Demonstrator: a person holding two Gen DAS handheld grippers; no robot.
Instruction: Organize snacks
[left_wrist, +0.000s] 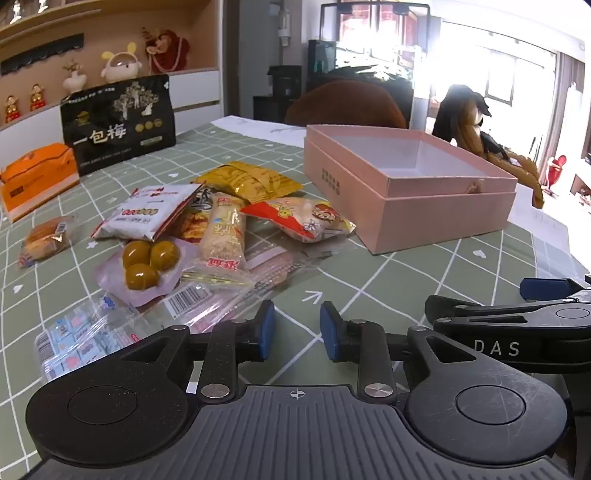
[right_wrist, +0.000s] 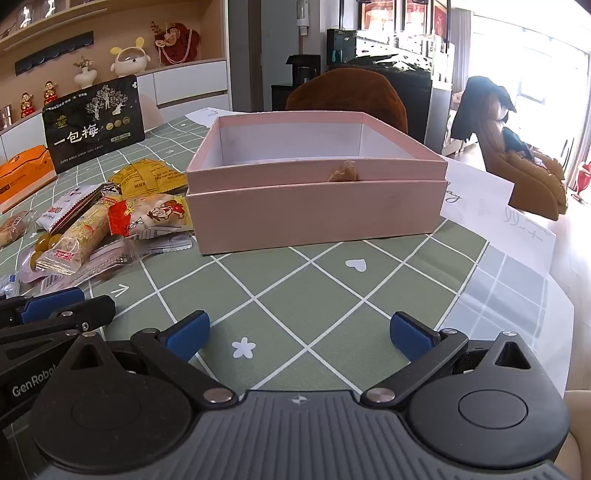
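Left wrist view: snack packets heaped mid-desk, left of the pink box; light, crinkly, slippery, probably best pinched at a sealed edge. Left claw tipped downward, narrowly parted, empty.

Right wrist view: right claw spread wide, empty, angled down before the box's near wall.

One pink box, one black pouch, one orange carton.
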